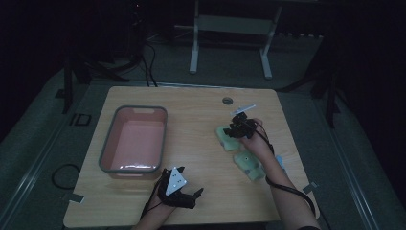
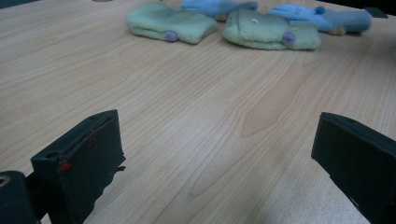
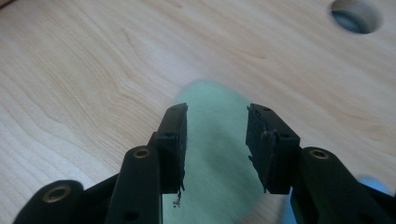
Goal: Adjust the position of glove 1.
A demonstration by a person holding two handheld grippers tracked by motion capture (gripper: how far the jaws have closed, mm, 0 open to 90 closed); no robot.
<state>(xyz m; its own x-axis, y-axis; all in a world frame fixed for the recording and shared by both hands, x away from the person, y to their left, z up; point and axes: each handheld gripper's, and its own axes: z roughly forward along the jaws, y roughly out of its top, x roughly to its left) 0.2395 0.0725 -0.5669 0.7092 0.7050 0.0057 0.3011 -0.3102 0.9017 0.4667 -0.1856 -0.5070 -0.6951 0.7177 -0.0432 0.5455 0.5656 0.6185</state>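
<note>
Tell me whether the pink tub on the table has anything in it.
Empty. In the high view the pink tub shows only its bare, smooth floor; the green and blue socks lie on the table outside it.

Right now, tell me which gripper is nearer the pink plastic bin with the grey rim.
Left. The left gripper sits just off the pink plastic bin's near corner; the right gripper hovers over a green sock, farther across.
</note>
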